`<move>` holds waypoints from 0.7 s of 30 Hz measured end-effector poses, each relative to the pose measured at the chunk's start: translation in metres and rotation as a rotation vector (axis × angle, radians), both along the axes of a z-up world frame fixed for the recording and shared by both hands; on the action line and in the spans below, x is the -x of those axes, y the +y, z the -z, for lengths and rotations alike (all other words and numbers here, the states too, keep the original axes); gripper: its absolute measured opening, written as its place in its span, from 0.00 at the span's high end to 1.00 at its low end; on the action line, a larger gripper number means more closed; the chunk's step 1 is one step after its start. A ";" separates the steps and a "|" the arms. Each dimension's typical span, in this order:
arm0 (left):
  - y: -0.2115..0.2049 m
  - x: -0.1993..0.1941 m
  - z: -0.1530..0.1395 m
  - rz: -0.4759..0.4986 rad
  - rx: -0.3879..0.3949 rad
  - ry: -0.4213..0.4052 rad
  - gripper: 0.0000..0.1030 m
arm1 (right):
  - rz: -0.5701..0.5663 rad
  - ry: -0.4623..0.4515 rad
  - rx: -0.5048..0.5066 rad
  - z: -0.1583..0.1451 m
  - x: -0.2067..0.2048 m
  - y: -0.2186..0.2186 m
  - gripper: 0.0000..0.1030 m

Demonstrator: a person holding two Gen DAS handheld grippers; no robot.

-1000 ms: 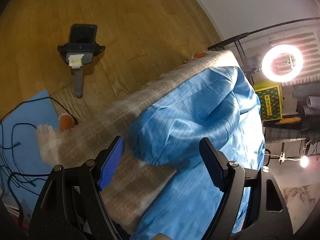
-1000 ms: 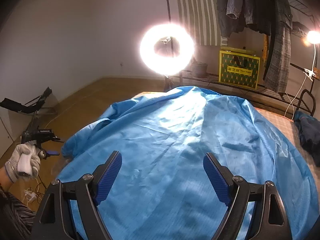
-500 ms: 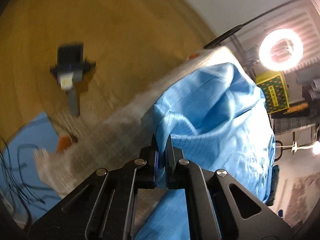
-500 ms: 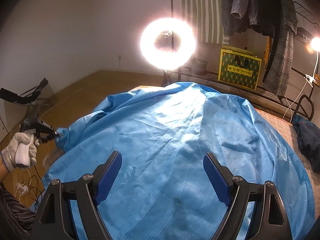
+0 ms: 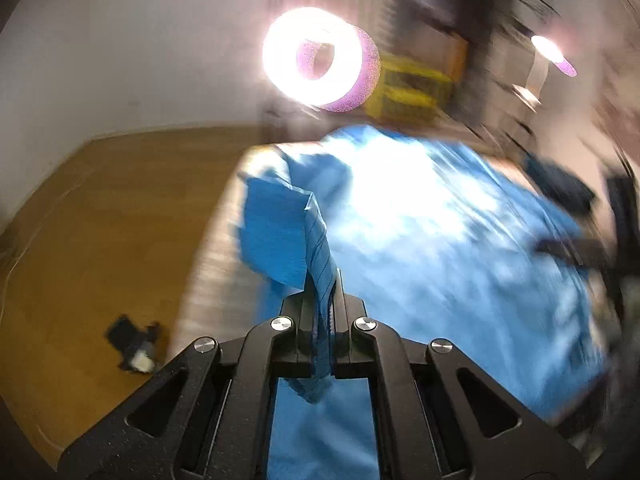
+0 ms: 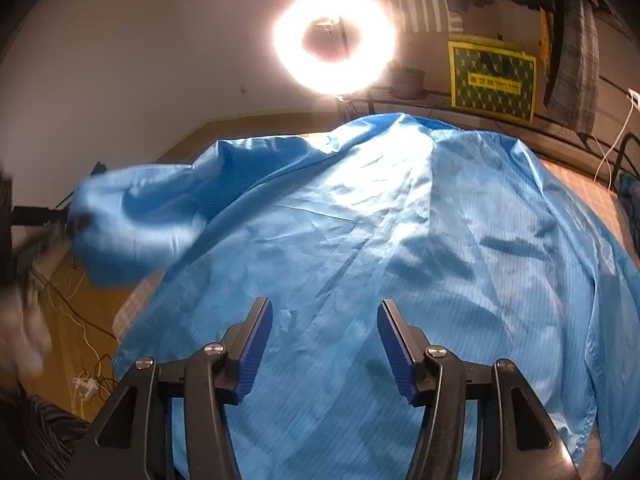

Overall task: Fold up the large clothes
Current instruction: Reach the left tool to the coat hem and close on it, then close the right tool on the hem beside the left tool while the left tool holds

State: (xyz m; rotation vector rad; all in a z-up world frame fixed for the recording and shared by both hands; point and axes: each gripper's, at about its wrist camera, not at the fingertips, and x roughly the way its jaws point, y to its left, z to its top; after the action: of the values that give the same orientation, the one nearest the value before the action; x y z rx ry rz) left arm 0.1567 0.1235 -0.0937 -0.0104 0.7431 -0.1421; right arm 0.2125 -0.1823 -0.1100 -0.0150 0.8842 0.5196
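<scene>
— What do we count, starting from the biggest?

— One blue garment (image 6: 400, 248), spread wide over the counter (image 5: 208, 248) and covering most of it; we see thin dark stripes in the cloth. One edge of it is lifted off the surface on the left side, blurred in the right wrist view.

— And beyond it?

— One ring light (image 6: 334, 40) glowing behind the far end, and one yellow-green box (image 6: 492, 78) on a shelf beside it. Then one small dark device (image 5: 134, 346) on the wooden floor (image 5: 100, 240).

— The claws?

— Two. The left claw (image 5: 322, 312) is clenched on a fold of the blue garment, the cloth pinched between its jaws and rising from them. The right claw (image 6: 324, 340) has just been closing, yet its blue pads (image 6: 394, 346) stand apart above the cloth, grasping nothing.
</scene>
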 end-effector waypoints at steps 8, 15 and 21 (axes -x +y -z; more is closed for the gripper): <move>-0.077 0.054 0.064 0.266 -0.243 0.129 0.99 | 0.012 0.114 -0.104 0.007 -0.025 0.000 0.49; -0.070 0.075 0.089 0.296 -0.290 0.187 0.99 | -0.044 0.194 -0.158 0.017 -0.053 0.029 0.48; -0.041 0.089 0.075 0.283 -0.031 0.257 0.55 | -0.059 0.290 -0.169 0.044 -0.074 0.059 0.48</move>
State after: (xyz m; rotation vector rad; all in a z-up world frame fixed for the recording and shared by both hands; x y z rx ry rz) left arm 0.0674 0.0821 -0.1687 0.1079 1.0015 -0.4049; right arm 0.2862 -0.1237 -0.1537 0.1928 1.1228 0.6610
